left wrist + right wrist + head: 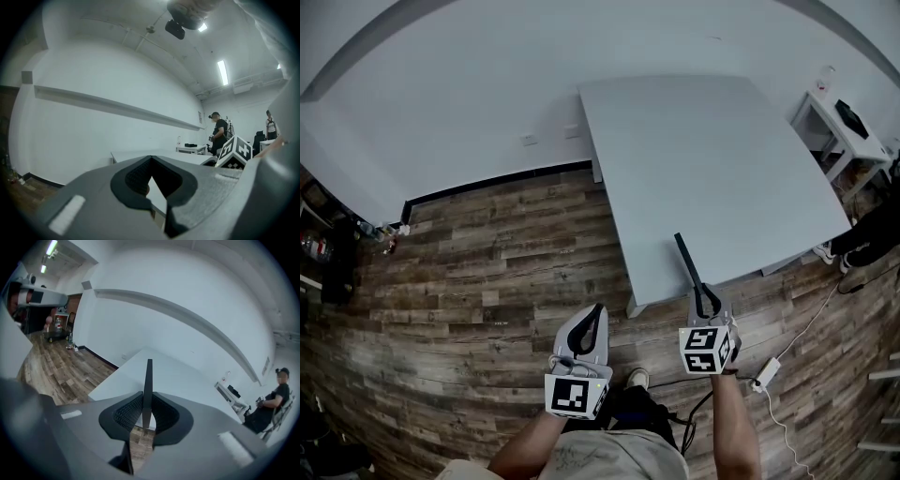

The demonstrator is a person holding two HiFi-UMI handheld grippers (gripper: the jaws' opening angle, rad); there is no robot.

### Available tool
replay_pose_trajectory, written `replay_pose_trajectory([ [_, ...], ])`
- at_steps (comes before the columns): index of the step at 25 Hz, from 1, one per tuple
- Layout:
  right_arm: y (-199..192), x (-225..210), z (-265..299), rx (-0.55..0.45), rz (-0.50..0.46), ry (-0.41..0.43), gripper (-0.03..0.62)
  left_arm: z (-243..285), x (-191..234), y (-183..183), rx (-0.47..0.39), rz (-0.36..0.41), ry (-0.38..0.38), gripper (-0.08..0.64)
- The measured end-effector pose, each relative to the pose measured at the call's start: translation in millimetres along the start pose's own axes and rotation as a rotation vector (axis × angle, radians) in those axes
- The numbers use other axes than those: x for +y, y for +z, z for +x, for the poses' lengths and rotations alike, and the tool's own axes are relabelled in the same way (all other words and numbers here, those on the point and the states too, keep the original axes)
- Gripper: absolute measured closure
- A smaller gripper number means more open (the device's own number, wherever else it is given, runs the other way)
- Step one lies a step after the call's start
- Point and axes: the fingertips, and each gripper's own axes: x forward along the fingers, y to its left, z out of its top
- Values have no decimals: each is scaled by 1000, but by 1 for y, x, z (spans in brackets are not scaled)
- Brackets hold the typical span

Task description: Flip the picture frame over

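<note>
One picture frame (686,259) is seen, a thin dark slab held on edge. Its near end is clamped between the jaws of the right gripper (705,300), and its far end reaches out above the near edge of the one large white table (703,159). Whether it touches the tabletop cannot be told. In the right gripper view the picture frame (148,380) is shown edge-on and upright, pressed between both pads of the right gripper (146,404), with the table (187,380) behind it.

The left gripper (598,309) is held lower and to the left, above the wood floor (487,262) and apart from the table. In the left gripper view the jaws of the left gripper (151,160) are closed tip to tip, and nothing is held between them.

Two grippers are counted, one in each hand. One small white side table (825,112) is placed beyond the large table's right corner. One white power strip (766,372) is laid on the floor to the right of the right gripper. Two people (219,133) are seen standing far off in the left gripper view. One person (274,397) is seen at the right edge of the right gripper view.
</note>
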Motion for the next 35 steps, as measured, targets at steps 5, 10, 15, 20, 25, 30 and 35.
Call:
replay_pose_trajectory([
  [5, 0, 15, 8, 27, -115, -21, 505, -2, 1, -2, 3, 0, 4, 560],
  [10, -2, 33, 13, 46, -330, -49, 503, -3, 2, -4, 15, 1, 7, 560],
  [15, -6, 48, 13, 45, -453, -71, 503, -5, 2, -7, 19, 0, 11, 560],
  [20, -6, 58, 15, 46, -510, -90, 503, -3, 0, -10, 23, -2, 12, 560],
  [25, -15, 66, 20, 55, -599, -118, 502, -3, 2, -10, 26, 4, 14, 560],
  [30, -25, 77, 22, 52, -690, -122, 500, -6, 4, -12, 31, 12, 21, 560],
  [35, -43, 86, 32, 91, -753, -130, 502, -5, 6, -13, 35, 13, 22, 560],
])
